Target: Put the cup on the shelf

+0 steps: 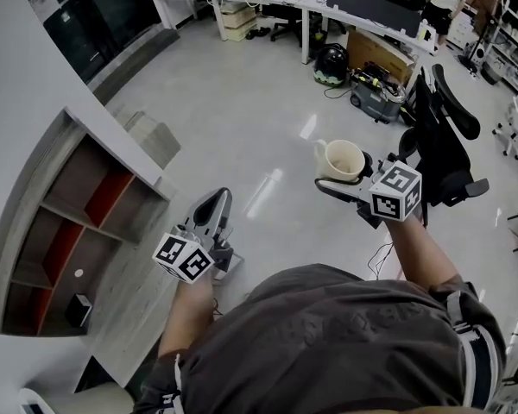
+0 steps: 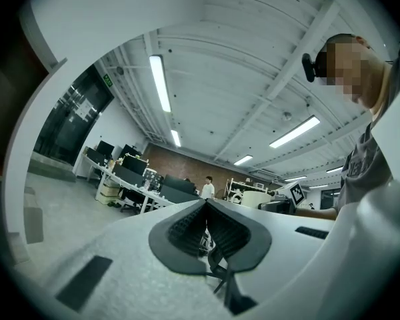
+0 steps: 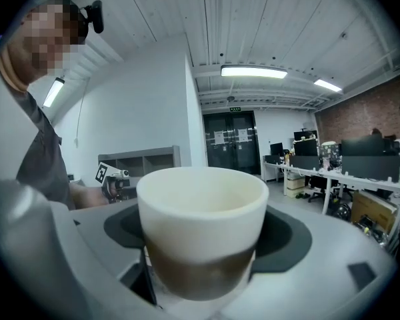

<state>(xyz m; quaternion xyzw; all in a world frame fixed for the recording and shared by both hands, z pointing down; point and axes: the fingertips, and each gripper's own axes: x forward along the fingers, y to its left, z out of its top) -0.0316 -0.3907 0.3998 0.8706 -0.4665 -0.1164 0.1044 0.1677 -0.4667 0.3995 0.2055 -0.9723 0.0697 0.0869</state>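
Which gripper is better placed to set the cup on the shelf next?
Right. The right gripper holds the cup upright between its jaws. The left gripper is nearer the shelf, but its jaws are together and empty.

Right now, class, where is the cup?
The cup is clamped between the fingers of the right gripper, at the right of the head view. It is held above the floor, well apart from the shelf at the left.

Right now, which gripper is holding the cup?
The right gripper, its fingers clamped on the cream cup; the left gripper has its fingers together, nothing between them.
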